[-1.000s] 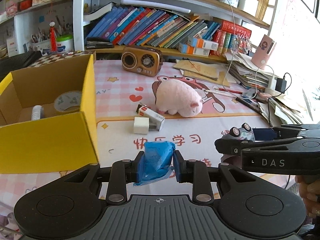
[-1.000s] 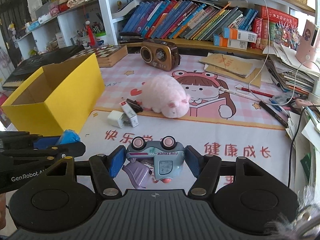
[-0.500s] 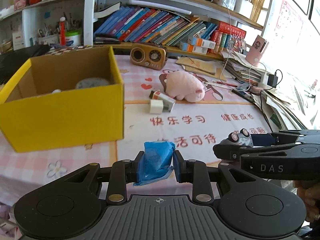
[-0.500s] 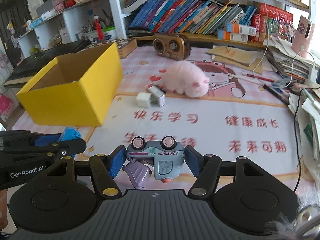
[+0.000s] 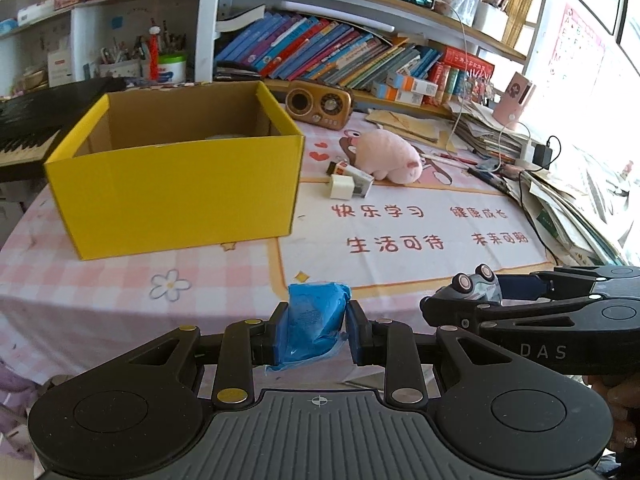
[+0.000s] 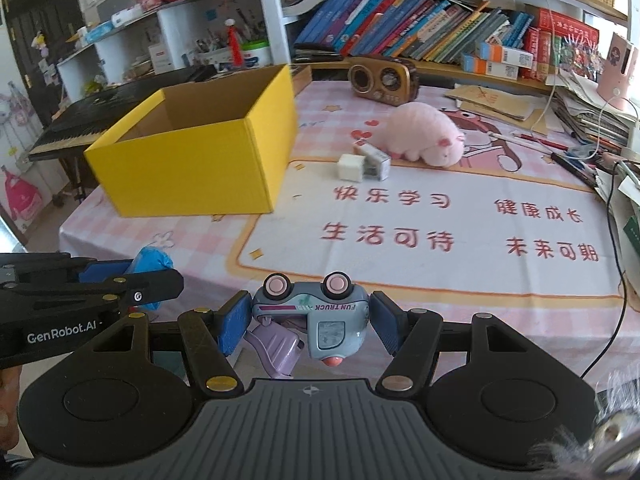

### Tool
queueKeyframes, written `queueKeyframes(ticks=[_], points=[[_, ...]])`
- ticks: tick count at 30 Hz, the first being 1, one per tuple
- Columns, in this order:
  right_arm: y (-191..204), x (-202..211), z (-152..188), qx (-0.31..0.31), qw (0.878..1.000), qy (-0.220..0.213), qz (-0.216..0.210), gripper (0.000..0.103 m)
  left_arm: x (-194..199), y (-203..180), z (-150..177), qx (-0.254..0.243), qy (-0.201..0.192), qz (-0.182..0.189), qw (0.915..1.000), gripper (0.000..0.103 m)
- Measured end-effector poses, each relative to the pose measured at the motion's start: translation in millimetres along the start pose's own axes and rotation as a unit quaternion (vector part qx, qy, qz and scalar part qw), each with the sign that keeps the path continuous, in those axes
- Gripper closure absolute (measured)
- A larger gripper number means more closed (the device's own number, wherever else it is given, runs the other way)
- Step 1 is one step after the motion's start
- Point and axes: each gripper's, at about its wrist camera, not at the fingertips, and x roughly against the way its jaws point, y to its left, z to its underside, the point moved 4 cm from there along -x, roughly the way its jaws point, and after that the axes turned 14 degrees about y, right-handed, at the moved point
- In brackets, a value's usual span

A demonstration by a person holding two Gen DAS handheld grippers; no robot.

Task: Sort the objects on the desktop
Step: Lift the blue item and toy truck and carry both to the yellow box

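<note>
Carrying two small finds toward the yellow cardboard box (image 5: 172, 188), one pinched in each claw.

Doing this well is meaning keeping both grips firm and lifting high enough to clear the near wall before letting go over the open top, one item at a time. The left gripper (image 5: 313, 330) is clenching a crumpled blue wad (image 5: 314, 326) between its pads; the right gripper (image 6: 308, 318) is clamping an upturned toy truck (image 6: 316, 312), wheels up. The box is sitting well ahead and to the left of both, while the pink plush pig (image 6: 426, 134) and the white eraser (image 6: 350, 166) are waiting on the mat (image 6: 440, 264) beyond.
</note>
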Motion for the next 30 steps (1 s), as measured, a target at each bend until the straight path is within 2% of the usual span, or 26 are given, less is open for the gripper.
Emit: queueKeyframes(ticks=[15, 30], points=[[52, 4, -1, 0.050, 0.998, -0.015, -0.020, 0.041, 34, 37, 22, 0.030, -0.033, -0.024, 0.9987, 0.076], [91, -6, -10, 0.090, 0.995, -0.014, -0.042, 0.041, 52, 68, 33, 0.058, -0.046, -0.047, 0.9961, 0.076]])
